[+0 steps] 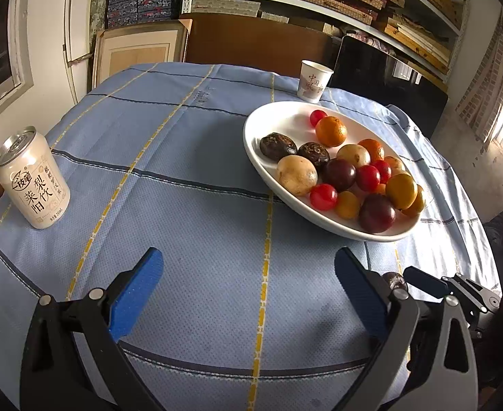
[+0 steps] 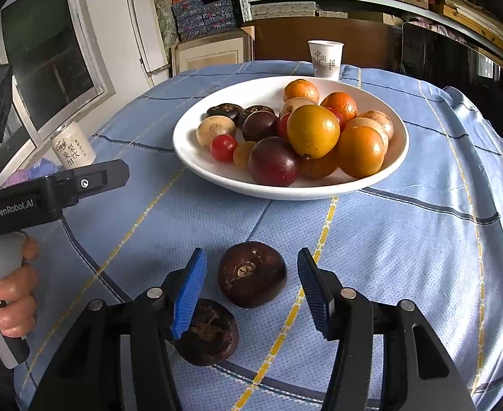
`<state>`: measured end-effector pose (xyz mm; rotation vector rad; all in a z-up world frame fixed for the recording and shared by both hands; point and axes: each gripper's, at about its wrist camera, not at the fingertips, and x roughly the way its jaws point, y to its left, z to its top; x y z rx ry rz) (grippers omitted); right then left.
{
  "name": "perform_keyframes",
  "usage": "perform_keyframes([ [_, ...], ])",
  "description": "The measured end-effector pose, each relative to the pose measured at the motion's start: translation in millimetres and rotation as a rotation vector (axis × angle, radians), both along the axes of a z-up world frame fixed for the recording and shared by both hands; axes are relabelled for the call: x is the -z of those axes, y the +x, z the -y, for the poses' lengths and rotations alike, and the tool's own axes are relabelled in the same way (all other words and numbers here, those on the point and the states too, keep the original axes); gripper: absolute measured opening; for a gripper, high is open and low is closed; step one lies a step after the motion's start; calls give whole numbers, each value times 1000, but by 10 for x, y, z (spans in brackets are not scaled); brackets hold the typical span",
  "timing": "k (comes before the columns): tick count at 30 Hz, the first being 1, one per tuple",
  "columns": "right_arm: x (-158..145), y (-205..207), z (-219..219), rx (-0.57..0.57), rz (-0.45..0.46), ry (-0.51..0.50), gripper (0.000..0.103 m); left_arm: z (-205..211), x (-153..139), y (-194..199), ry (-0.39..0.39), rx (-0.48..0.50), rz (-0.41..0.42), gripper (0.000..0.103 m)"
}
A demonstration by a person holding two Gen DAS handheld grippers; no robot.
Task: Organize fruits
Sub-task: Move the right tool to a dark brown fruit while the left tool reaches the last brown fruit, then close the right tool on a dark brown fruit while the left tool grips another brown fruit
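Note:
A white plate [image 2: 189, 157] holds oranges [image 2: 313, 130], cherry tomatoes [image 2: 223, 147], purple passion fruits [image 2: 272, 162], pale round fruits and dark water chestnuts [image 2: 224, 111]. Two more dark chestnuts lie on the blue cloth in front of it. My right gripper [image 2: 251, 253] stands open around one chestnut [image 2: 251, 274], with a gap on each side. The second chestnut [image 2: 210, 335] lies under its left finger. In the left wrist view my left gripper [image 1: 248, 253] is open over bare cloth, left of the plate [image 1: 258, 144]. The right gripper's finger [image 1: 426, 281] and a chestnut [image 1: 393, 279] show at its lower right.
A cream drink can [image 1: 32, 178] stands at the table's left, also seen as the can [image 2: 73, 147]. A paper cup [image 2: 325, 58] stands behind the plate near the far edge. A hand [image 2: 15, 294] grips the left tool's handle. Shelves of boxes fill the back.

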<state>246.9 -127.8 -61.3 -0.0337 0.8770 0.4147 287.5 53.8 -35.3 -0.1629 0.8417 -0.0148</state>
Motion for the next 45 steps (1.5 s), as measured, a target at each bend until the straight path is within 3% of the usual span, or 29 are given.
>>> perform_keyframes([
  [11,67,24,-52,3,-19,-39,56,32,-1,-22,22,-3,5,98],
  [15,73,22,-58,6,-18,-49,43,52,-6,-24,39,3,9,98],
  [26,49,118,330,116,-80,84,43,85,24,-7,43,25,-3,98],
  [32,-12,46,602,181,-43,79,43,405,45,-106,49,239,-5,98],
  [37,-6,5,774,228,-46,92,43,895,91,-354,193,444,48,98],
  [43,3,16,764,223,-63,101,43,1188,173,-524,223,576,51,98],
  [45,5,13,741,217,-62,93,43,1223,190,-538,227,589,50,93],
])
